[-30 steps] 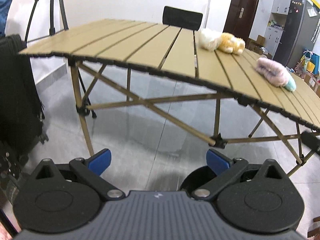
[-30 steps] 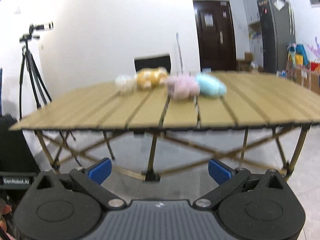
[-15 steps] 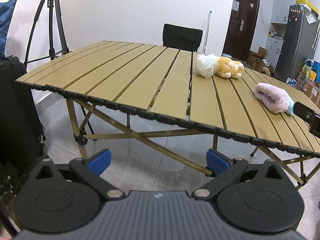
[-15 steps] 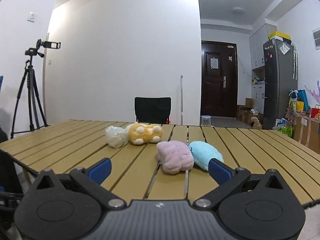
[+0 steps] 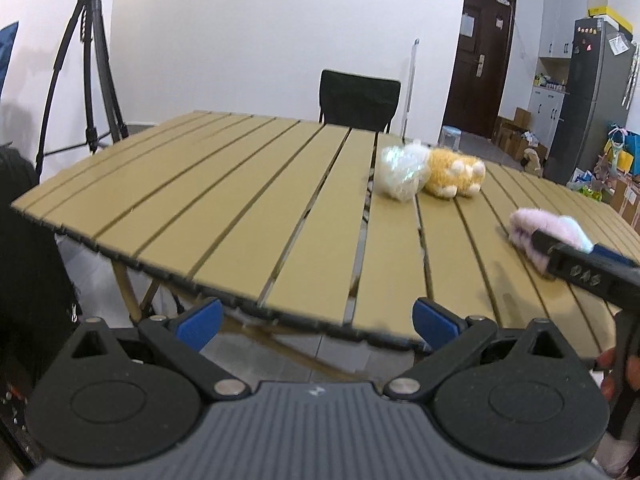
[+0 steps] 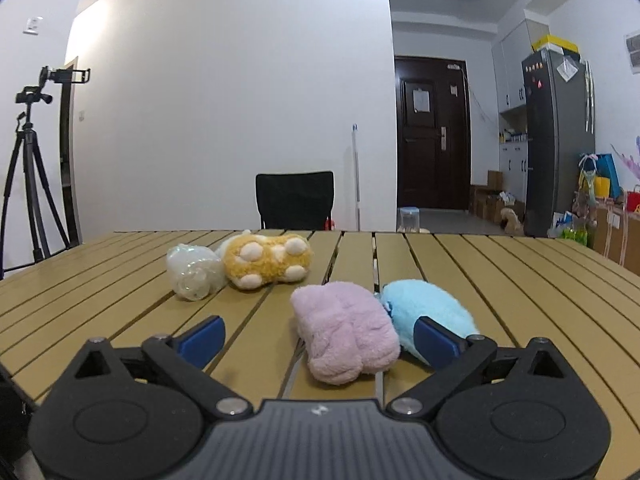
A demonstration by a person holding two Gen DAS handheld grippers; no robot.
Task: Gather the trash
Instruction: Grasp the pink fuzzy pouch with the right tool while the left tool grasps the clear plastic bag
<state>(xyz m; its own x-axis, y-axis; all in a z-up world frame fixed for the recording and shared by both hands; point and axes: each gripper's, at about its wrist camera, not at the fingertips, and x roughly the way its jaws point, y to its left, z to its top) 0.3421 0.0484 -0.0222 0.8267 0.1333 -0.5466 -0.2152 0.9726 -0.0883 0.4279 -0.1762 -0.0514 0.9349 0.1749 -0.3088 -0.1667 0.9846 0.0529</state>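
Nothing has been collected yet, as far as I can see: the crumpled plastic (image 6: 195, 276), the only thing here that looks like trash, lies on the table (image 6: 500, 276) touching the yellow plush (image 6: 267, 261). The right gripper (image 6: 318, 334) has its jaws closing while spread wide, gripping nothing, with the pink plush (image 6: 346, 336) just ahead between the fingers and the blue plush (image 6: 426, 308) pressed against its far side. The left gripper (image 5: 316, 322) hangs released over the table's near edge, holding nothing, well apart from the plastic (image 5: 402, 174). So the pick and the drop-off are both left, and I see no bin in either view. The left view shows the right gripper's finger (image 5: 576, 268) reaching in front of the pink plush (image 5: 536, 226), which may be touching it, though blur leaves that unsure; the right view alone shows the blue plush whole.
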